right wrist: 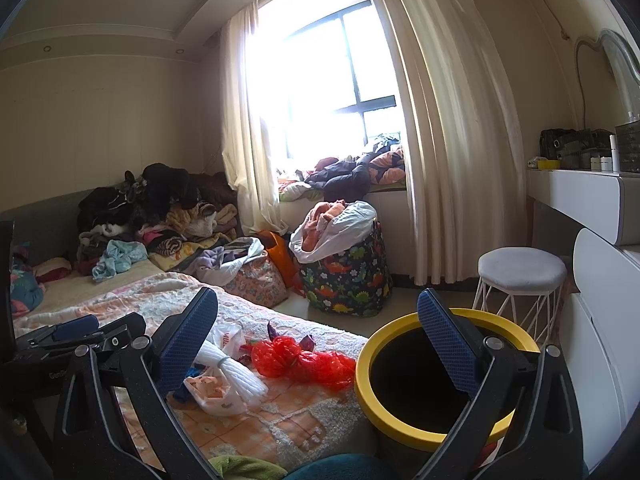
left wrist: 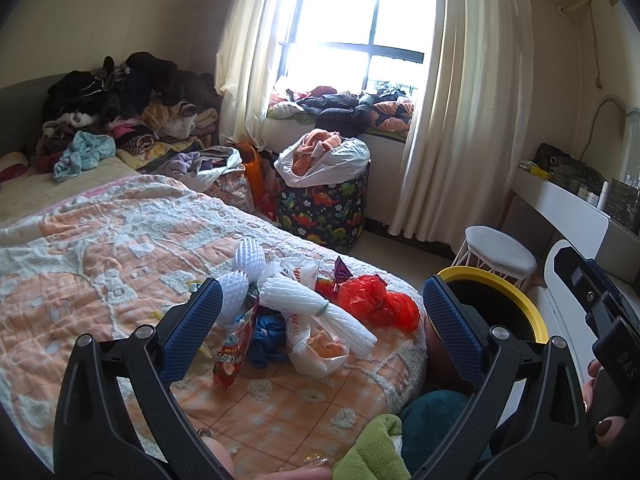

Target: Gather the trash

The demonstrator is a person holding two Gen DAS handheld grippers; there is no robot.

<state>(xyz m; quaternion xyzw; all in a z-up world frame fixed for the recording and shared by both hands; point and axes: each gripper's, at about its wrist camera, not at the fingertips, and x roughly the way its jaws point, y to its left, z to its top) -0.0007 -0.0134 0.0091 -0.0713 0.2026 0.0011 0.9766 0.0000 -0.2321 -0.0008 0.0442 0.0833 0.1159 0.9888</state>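
Both grippers are hanging over the foot of the bed with nothing in them. The left gripper (left wrist: 322, 312) is sitting with its blue pads spread wide apart, and the right gripper (right wrist: 318, 326) is doing the same, jaws gaping and empty.

Right past the left one, the trash pile (left wrist: 304, 312) is lying on the orange and white blanket (left wrist: 100, 248) near the bed's rounded corner. It's a messy heap: white foam fruit nets (left wrist: 320, 312), a red snack wrapper (left wrist: 232, 354) leaning at the front, a white plastic bag (left wrist: 316, 354) with something orange inside, and a crumpled red plastic bag (left wrist: 376, 300) sitting just to the right of the nets.

Beside the bed corner, on the floor, the black bin with the yellow rim (right wrist: 400, 432) is standing upright and open; the right gripper's right finger is overlapping its mouth in the right wrist view.

Further back a white stool (right wrist: 520, 276) is sitting by the dresser, a dinosaur-print basket (right wrist: 348, 280) stuffed with laundry is standing under the window, and a big heap of clothes (right wrist: 160, 216) is piling up at the head of the bed.
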